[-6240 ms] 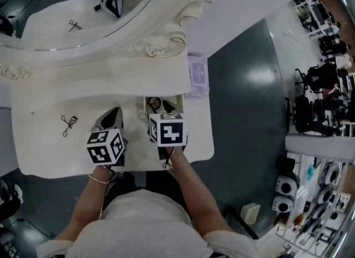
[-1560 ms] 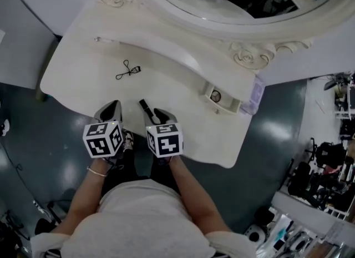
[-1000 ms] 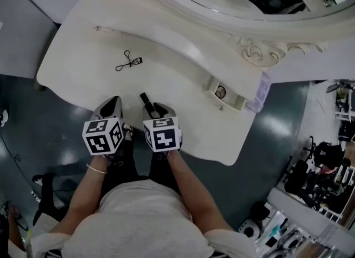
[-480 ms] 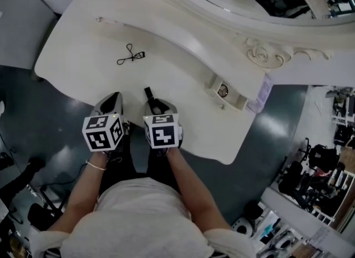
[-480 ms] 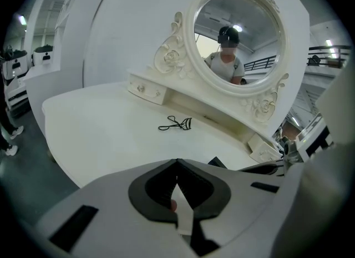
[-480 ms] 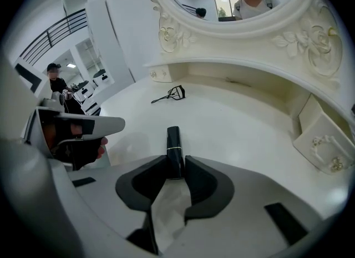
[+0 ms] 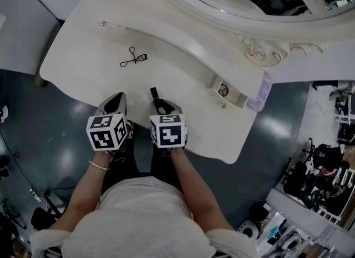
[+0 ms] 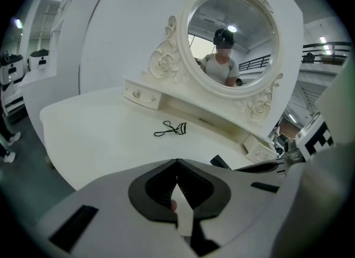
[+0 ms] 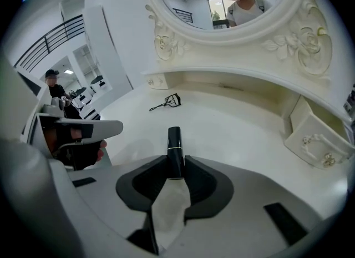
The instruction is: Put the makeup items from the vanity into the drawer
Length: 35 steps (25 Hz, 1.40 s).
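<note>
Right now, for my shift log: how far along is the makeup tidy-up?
Done: one round item lies in the open white drawer. In hand: right tongs have just been closing on the black gold-banded tube. Remaining: the black eyelash curler sits on the white vanity top.

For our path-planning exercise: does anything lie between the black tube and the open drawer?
Nothing visible: bare vanity top runs from the tube, between the right gripper's jaws, which have just been closing, to the drawer.
</note>
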Each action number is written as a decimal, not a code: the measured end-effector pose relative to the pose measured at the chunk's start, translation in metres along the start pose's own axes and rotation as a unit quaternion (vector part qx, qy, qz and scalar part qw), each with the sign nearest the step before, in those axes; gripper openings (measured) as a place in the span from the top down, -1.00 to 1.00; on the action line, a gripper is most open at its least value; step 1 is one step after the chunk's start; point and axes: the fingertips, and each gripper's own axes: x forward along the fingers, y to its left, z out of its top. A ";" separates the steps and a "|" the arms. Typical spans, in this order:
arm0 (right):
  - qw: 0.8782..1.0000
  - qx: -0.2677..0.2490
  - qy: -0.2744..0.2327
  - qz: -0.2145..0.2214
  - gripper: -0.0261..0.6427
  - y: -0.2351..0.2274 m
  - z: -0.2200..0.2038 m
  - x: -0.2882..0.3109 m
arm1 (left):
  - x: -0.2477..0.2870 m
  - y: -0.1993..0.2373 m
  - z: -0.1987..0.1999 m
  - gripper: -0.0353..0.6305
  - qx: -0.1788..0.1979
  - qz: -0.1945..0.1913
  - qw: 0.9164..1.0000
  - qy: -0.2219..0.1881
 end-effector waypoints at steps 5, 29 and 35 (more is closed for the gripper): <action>1.000 0.015 -0.019 -0.013 0.61 -0.010 0.009 -0.015 | 0.002 -0.015 0.011 0.88 0.017 -0.018 1.000 -0.007; 0.970 0.153 -0.114 -0.150 0.61 -0.129 0.006 -0.118 | 0.041 -0.176 0.036 0.88 0.156 -0.182 0.971 0.008; 0.957 0.193 -0.125 -0.179 0.61 -0.158 -0.010 -0.141 | 0.051 -0.217 0.031 0.88 0.185 -0.217 0.958 0.020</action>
